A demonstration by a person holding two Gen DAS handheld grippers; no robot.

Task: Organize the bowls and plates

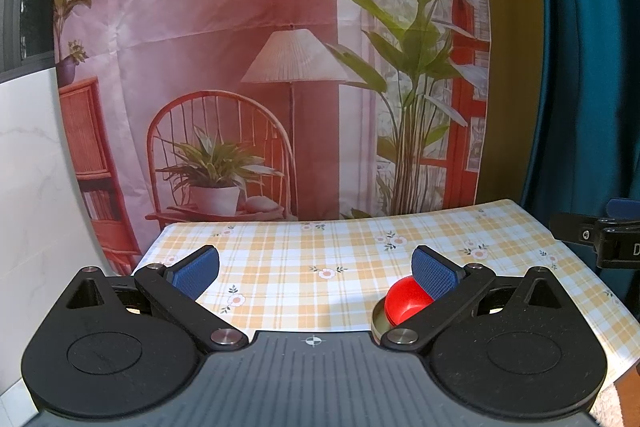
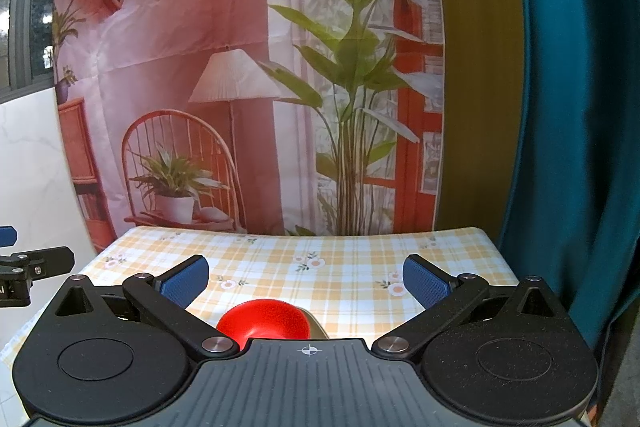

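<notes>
Checked tablecloth — printed backdrop behind, teal curtain beside.

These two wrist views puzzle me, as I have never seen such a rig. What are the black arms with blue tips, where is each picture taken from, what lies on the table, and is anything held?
No robot here: a person holds a hand-held gripper in each hand, and each carries a wide-angle camera looking forward along its two fingers. The black arms are those fingers, the blue parts their pads. One picture looks from the left gripper, the other from the right gripper. Both stand open and hold nothing. On the checked tablecloth sits a red bowl on a pale plate, near the table's front edge. Behind hangs a printed backdrop of a room, not real furniture.
</notes>
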